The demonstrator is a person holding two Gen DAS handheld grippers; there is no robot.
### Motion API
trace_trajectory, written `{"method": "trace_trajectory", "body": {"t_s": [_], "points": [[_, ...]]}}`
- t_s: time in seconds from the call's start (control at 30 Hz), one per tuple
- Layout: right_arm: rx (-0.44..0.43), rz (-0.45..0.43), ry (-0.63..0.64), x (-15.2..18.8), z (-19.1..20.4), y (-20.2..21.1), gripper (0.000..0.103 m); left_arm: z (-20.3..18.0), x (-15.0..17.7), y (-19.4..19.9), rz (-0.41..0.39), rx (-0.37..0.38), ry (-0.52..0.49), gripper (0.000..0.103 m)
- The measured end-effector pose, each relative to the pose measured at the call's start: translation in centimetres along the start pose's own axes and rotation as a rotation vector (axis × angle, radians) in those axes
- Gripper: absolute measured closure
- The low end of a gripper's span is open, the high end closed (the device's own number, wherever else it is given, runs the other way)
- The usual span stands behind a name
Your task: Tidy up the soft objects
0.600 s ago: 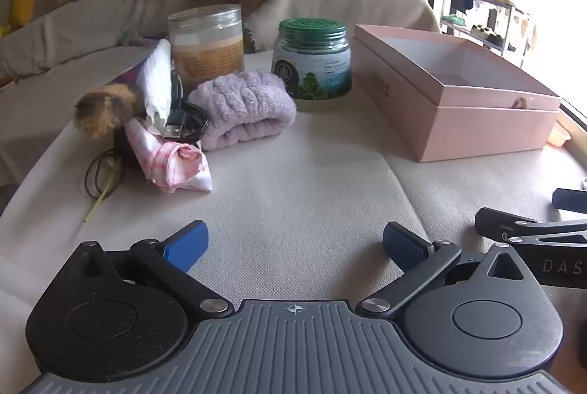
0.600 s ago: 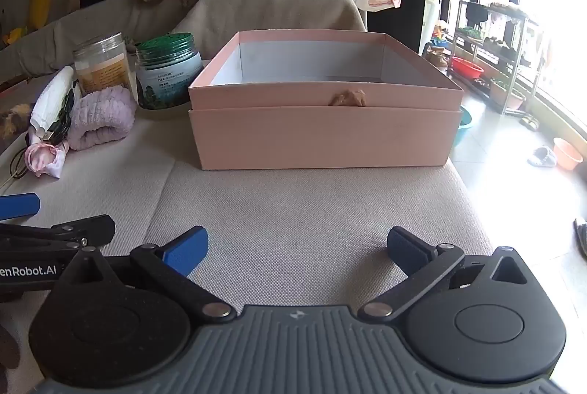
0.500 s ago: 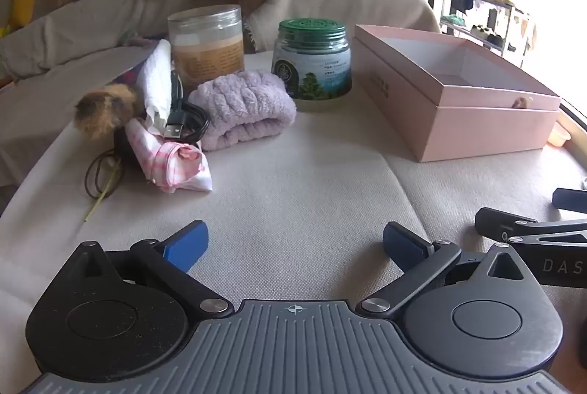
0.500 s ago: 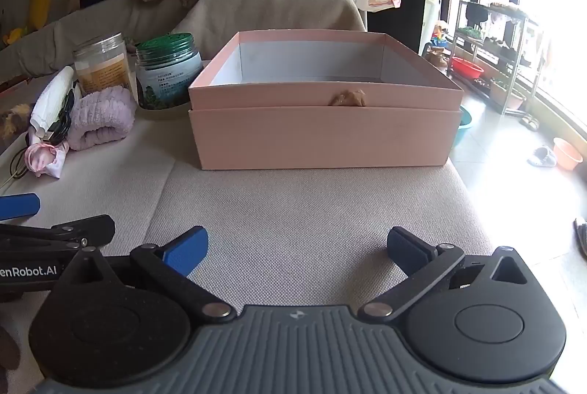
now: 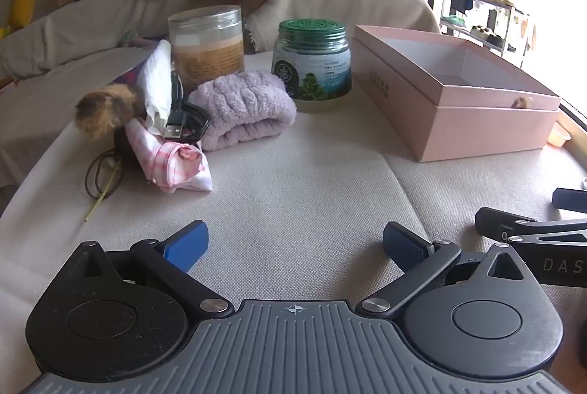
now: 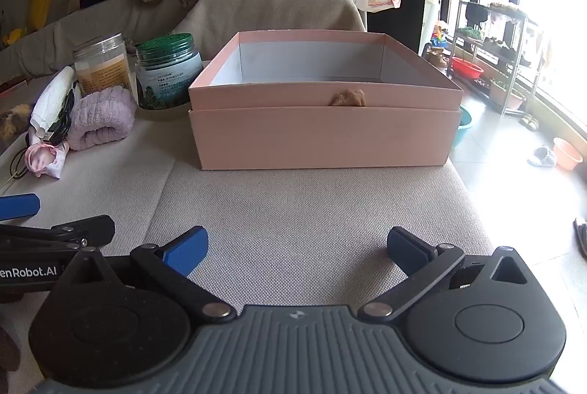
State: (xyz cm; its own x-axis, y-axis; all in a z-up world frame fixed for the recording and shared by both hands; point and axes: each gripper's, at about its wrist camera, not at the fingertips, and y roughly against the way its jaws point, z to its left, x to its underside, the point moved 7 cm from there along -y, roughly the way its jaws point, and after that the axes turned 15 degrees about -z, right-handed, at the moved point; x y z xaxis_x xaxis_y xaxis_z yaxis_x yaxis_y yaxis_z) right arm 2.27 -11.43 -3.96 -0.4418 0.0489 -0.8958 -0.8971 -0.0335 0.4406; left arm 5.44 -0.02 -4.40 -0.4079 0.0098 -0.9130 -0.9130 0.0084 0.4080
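Left gripper (image 5: 295,243) "enRobot.AI", right gripper (image 6: 297,247) "DAS"; both jaws wide, empty

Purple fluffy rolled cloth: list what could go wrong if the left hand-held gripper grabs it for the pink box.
1. The black USB cable rests against the purple fluffy rolled cloth and may get dragged along.
2. The green-lidded jar stands close behind and could be bumped.
3. The left hand-held gripper, open, could catch the pink checked cloth nearby.
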Motion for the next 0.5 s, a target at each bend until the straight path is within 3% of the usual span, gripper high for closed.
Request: {"method": "trace_trajectory", "body": {"t_s": [0.5], "points": [[0.0, 0.0, -0.002, -0.02, 0.12, 0.07, 0.0, 0.01, 0.0, 0.0, -0.001, 0.0, 0.0, 0.0]]}}
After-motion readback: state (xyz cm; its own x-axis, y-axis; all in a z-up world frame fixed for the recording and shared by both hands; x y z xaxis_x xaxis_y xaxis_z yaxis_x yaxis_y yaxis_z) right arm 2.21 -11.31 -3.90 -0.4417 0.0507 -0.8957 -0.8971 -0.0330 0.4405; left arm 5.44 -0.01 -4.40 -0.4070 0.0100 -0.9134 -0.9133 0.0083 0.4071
